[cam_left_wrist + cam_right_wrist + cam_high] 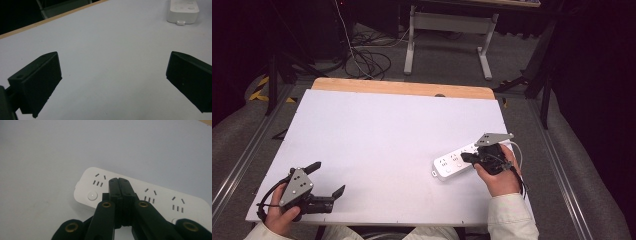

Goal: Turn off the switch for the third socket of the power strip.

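One white table (377, 130) carries a rigid, smooth, fairly light power strip (453, 162) near its right edge; grasping across its narrow sides seems safest. The right gripper (118, 180) hovers above it, jaws pressed together, empty; the left gripper (326, 179) gapes wide, holding nothing.

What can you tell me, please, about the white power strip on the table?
The power strip is a long, white, glossy plastic bar with rounded corners, lying flat and at a slant on the white table, near its right edge. Its top carries rows of socket slots and round buttons; a small tab juts from one end. The shut right gripper is poised over its top; contact is unclear.
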A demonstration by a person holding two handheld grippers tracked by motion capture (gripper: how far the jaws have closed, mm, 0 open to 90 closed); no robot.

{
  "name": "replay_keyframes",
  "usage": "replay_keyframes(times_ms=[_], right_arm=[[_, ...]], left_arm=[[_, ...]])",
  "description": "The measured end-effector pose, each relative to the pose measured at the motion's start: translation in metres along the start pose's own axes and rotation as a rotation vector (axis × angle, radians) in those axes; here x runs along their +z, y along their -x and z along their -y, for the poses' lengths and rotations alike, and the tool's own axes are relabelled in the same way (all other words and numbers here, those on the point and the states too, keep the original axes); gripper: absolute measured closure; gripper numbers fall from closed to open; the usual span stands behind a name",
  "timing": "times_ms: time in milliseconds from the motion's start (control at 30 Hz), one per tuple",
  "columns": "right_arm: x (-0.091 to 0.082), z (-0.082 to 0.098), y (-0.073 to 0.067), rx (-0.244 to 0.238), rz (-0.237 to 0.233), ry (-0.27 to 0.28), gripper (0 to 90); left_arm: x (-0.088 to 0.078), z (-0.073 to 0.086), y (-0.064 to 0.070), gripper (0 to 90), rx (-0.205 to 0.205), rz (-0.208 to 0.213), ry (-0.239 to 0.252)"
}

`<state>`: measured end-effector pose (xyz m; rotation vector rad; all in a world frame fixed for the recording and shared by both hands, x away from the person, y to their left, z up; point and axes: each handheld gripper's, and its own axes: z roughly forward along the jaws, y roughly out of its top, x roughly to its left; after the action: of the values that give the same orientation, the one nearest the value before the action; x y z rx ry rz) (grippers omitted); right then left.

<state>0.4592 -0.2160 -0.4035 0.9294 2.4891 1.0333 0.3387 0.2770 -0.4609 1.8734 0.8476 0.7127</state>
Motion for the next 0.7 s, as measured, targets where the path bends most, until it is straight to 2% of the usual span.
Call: replay_keyframes(times_ms=[300,400,500,700], right_arm=[[0.007,-0.001,0.002,-0.005,0.01,-0.022,90.0],[0.01,-0.002,0.002,-0.012,0.011,-0.041,90.0],[0.017,-0.002,0.003,-0.014,0.025,-0.083,90.0],[0.025,-0.002,0.005,-0.007,0.016,-0.115,90.0]], left_arm=[[0.0,0.0,0.0,0.3,0.001,0.001,0.0],[0.0,0.0,0.0,0.3,0.001,0.002,-0.002],[0.0,0.0,0.0,0.3,0.003,0.004,-0.004],[0.0,0.0,0.0,0.3,0.002,0.003,-0.004]])
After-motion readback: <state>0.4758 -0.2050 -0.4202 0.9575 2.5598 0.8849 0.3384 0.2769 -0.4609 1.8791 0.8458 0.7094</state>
